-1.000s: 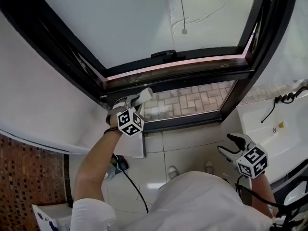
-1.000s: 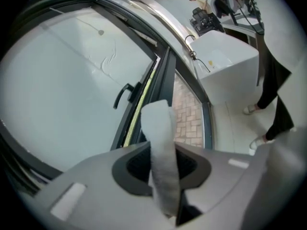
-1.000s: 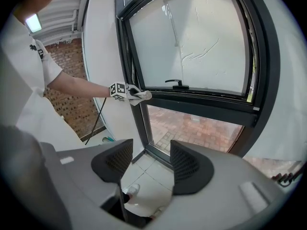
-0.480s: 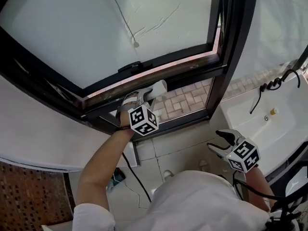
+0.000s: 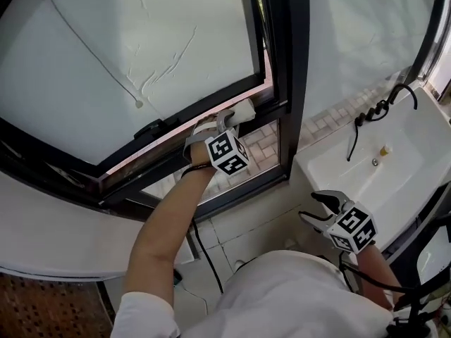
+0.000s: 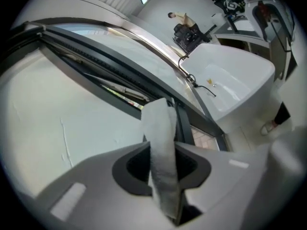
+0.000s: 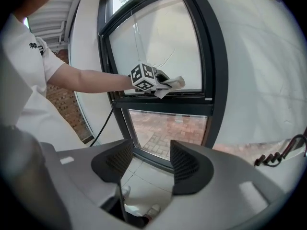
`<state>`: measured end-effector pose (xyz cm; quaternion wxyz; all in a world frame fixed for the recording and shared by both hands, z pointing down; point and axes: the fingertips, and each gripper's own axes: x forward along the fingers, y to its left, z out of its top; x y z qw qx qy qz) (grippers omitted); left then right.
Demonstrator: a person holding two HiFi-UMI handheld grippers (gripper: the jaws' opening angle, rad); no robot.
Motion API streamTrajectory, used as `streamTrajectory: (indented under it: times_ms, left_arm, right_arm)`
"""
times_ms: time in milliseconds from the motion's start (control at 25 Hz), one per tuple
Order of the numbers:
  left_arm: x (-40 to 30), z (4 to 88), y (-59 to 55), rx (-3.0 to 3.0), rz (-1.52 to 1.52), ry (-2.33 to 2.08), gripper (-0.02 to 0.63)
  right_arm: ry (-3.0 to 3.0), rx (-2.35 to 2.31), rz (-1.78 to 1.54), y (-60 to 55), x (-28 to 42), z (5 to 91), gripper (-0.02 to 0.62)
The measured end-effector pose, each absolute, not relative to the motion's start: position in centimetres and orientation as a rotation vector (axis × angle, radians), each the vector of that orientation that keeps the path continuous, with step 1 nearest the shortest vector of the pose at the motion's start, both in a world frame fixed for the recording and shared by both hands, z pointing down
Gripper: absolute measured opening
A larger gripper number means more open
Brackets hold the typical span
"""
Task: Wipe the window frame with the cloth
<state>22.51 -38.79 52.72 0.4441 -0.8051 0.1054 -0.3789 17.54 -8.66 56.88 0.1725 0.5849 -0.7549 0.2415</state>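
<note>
A black window frame (image 5: 285,69) runs across the head view, with a horizontal bar (image 5: 176,129) under the frosted pane. My left gripper (image 5: 229,122) is shut on a white cloth (image 5: 243,111) and presses it on that bar near the right upright. In the left gripper view the cloth (image 6: 160,147) stands clamped between the jaws, its tip against the frame (image 6: 184,121). The right gripper view shows the cloth (image 7: 173,85) on the bar (image 7: 163,99). My right gripper (image 5: 317,211) hangs low, well away from the window, open and empty (image 7: 148,162).
A white washbasin (image 5: 394,182) with a dark tap (image 5: 377,108) stands to the right of the window. A black cable (image 5: 201,255) hangs down the tiled wall under the lower pane (image 5: 261,143). A white curved wall (image 5: 42,241) lies at the left.
My left gripper has slid the cloth rightward along the bar toward the right upright. The head view has swung the same way. The right gripper has stayed low and open.
</note>
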Motion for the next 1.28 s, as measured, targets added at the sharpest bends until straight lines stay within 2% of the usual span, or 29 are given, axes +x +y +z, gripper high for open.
streamTrajectory:
  times_ms: [240,480,840,1280]
  left_arm:
    - [28.9,54.0,-39.2,-1.950,-0.992,0.268,0.101]
    - [32.1,56.7,-39.3,-1.886,-1.092,0.287,0.101]
    - [32.4,58.4,-38.0,-1.773,-1.159,0.230,0.101]
    - [31.7,60.3,-31.1,-1.762,-1.176,-0.018,0.100]
  right_arm:
    - [-2.073,1.742,0.724,-4.5,22.0,57.2,0.245]
    - [-2.019,1.799,0.776,-1.0,25.1,58.2,0.245]
    - [-2.047,1.788,0.790,0.1,26.5,58.7,0.245]
    - [-2.116,1.724,0.744,-2.2,25.4,58.7,0.245]
